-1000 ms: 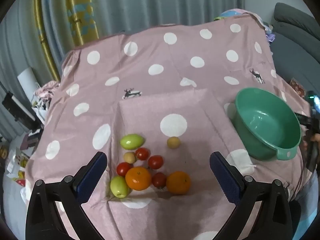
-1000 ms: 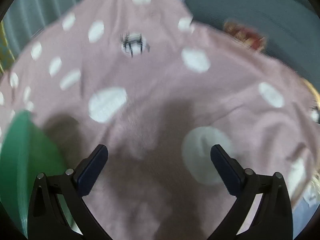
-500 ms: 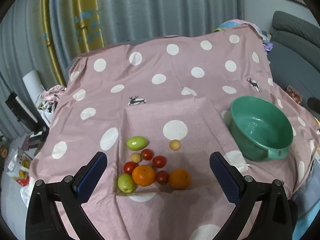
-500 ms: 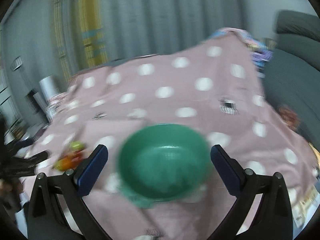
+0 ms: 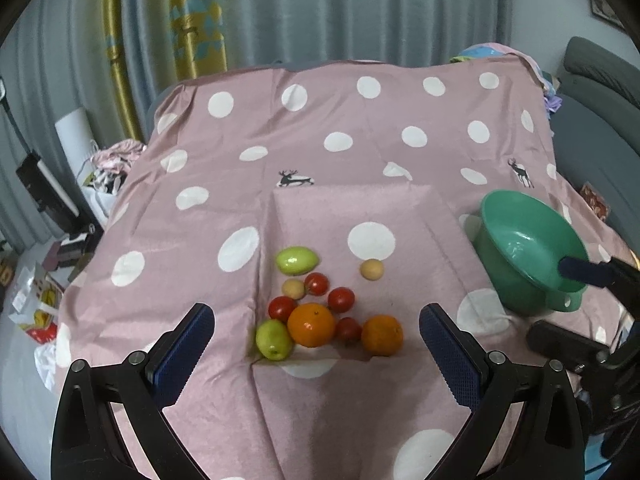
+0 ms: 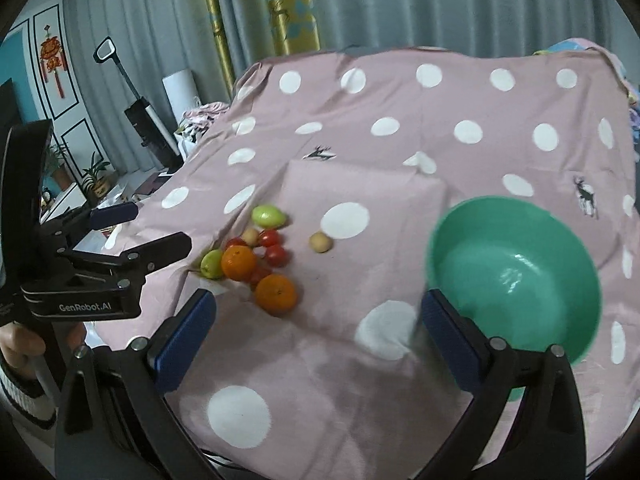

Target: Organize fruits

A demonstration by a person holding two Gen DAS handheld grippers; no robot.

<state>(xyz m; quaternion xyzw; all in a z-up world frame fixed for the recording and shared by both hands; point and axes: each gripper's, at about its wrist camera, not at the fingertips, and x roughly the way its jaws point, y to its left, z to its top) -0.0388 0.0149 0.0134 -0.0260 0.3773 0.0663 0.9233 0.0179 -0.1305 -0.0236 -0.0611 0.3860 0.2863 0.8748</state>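
Since the cluster of round oranges, red tomatoes and green fruits (image 5: 320,308) lies at 12 o'clock between our spread-wide, empty left gripper (image 5: 316,348) fingers, we judge it nearer than the likewise released, empty right gripper (image 6: 316,332), with the green plastic bowl (image 5: 528,248) at 2 o'clock.

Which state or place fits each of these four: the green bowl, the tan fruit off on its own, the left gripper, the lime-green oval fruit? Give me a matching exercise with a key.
Column 1:
1. green bowl
2. lone tan fruit
3. left gripper
4. oval green fruit

Column 2:
A. at the far edge of the fruit cluster
B. open, nothing between its fingers
C. empty, right of the fruit
D. apart from the cluster, beside a white dot on the cloth

Pairs: 1-C, 2-D, 3-B, 4-A
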